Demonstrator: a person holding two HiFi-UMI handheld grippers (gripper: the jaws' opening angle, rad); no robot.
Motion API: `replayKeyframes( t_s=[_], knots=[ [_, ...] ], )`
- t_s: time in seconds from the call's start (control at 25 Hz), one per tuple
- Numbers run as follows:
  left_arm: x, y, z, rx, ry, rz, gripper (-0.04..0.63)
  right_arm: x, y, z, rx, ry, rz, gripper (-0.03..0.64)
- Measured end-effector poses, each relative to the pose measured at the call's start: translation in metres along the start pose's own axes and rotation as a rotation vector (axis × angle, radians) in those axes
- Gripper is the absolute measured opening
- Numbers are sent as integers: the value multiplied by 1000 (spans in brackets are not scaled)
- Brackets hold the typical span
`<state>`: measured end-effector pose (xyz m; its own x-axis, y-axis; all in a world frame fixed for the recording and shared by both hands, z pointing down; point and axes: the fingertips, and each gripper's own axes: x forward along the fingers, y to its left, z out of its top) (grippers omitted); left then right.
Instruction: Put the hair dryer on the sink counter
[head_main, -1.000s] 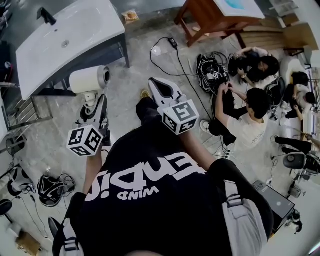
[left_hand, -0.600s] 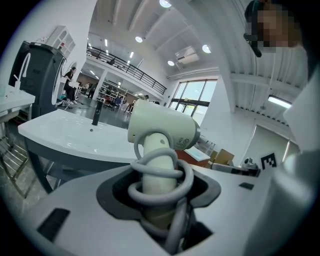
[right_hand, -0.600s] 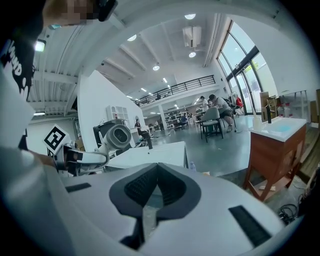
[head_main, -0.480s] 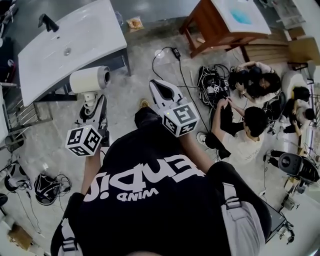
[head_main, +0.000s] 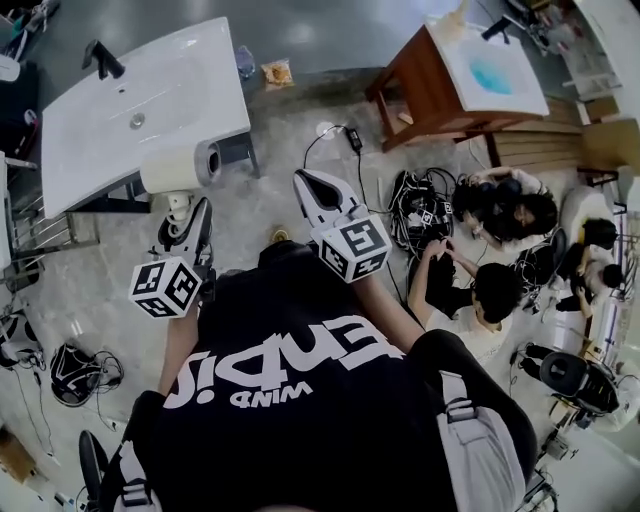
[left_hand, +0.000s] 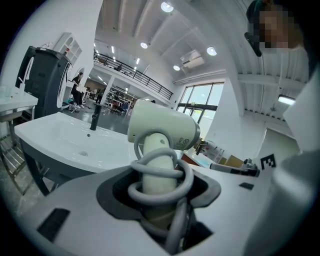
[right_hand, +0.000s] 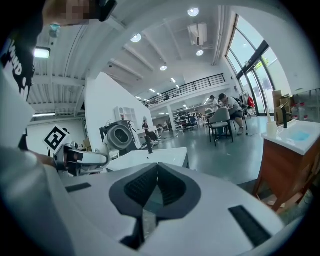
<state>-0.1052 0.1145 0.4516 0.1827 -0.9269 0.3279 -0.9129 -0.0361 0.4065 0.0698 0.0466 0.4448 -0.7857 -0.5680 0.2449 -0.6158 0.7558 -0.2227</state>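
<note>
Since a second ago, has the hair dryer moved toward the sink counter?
Yes. The hair dryer, in the left gripper, has closed on the sink counter; its barrel now overlaps the counter's near edge.

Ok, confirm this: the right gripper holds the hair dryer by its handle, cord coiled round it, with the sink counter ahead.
Wrong gripper. The left gripper holds the hair dryer by its handle, cord coiled round it, with the sink counter ahead. The left gripper view shows it.
</note>
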Motion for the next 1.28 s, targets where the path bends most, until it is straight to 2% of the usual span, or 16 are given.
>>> replayKeyframes(
  t_s=[0.28,0.52,0.8,1.28],
  knots=[
    [7,-2,8,-28,-20,60,245,13,-22,7,3,1,47,18],
    [13,7,16,-40,-25,73,245,29,-27,5,15,10,50,18],
    [36,25,31,-27,-24,54,245,52,-34,10,15,10,24,18],
    [98,63,76,-34,-1,4,245,115,-55,42,16,-6,-23,18]
  ],
)
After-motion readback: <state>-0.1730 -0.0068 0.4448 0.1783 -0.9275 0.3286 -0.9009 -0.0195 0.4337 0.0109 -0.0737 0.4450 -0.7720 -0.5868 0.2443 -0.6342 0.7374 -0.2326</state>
